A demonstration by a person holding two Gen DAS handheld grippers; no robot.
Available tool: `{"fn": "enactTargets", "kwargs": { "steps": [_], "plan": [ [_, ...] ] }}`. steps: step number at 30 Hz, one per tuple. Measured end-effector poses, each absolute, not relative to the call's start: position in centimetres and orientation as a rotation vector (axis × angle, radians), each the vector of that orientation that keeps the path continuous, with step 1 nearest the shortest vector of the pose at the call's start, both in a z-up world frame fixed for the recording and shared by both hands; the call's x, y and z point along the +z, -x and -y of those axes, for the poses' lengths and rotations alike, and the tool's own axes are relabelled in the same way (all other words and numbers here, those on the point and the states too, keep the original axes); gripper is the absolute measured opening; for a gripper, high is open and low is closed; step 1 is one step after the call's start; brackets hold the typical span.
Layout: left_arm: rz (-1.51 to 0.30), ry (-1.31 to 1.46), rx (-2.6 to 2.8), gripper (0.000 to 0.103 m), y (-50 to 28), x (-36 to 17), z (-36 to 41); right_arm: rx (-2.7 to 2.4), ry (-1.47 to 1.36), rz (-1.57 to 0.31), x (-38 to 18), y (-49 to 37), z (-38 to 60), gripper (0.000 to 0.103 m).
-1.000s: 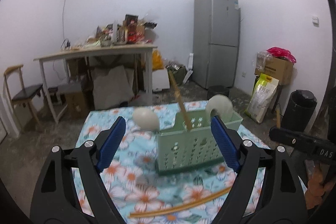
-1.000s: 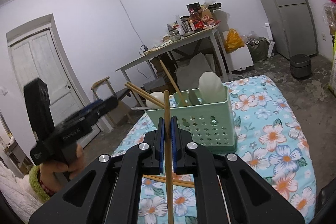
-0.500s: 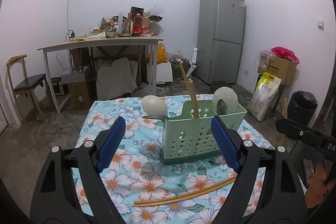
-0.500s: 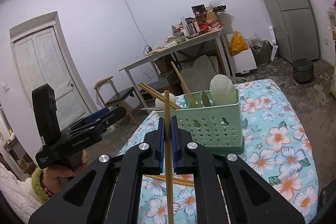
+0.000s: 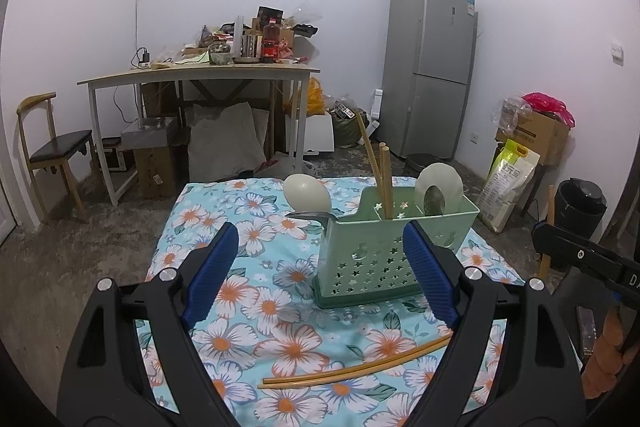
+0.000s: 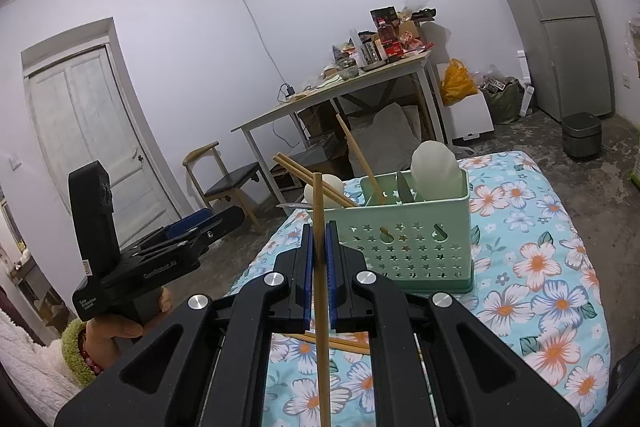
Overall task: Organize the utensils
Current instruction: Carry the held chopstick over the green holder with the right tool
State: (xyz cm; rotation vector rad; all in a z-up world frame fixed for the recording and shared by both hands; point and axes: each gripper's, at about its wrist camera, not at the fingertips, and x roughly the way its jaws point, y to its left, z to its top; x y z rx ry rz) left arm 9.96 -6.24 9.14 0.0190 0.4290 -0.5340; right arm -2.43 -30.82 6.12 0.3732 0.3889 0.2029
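The green caddy (image 5: 394,259) stands mid-cloth, already holding several chopsticks, spoons and a knife (blade barely visible). The right gripper (image 6: 316,259) pinches one upright chopstick (image 6: 319,227) just short of the caddy; two loose chopsticks (image 5: 356,367) remain on the floral cloth (image 5: 256,231). The left gripper (image 5: 320,263) is spread, empty. Room around seems ample; the table edge lies near on the right.
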Motion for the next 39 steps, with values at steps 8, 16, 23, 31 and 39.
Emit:
{"fn": "enactTargets", "kwargs": {
  "steps": [8, 16, 23, 31, 39],
  "plan": [
    [-0.431, -0.022, -0.534, 0.080, -9.94, 9.08, 6.24, 0.206, -0.374, -0.389, 6.14, 2.42, 30.59, 0.006],
    [-0.432, -0.019, -0.534, 0.080, -9.92, 9.13, 6.24, 0.206, -0.374, -0.388, 6.12, 2.40, 30.52, 0.006],
    [-0.435, -0.024, -0.535, 0.080, -9.90, 8.75, 6.19, 0.212, -0.375, -0.390, 6.10, 2.32, 30.49, 0.006],
    [-0.437, -0.025, -0.535, 0.080, -9.83, 8.52, 6.27, 0.212, -0.376, -0.391, 6.08, 2.30, 30.52, 0.006],
    [-0.438, -0.025, -0.534, 0.080, -9.76, 8.54, 6.19, 0.218, -0.375, -0.393, 6.01, 2.26, 30.43, 0.006]
  ]
}}
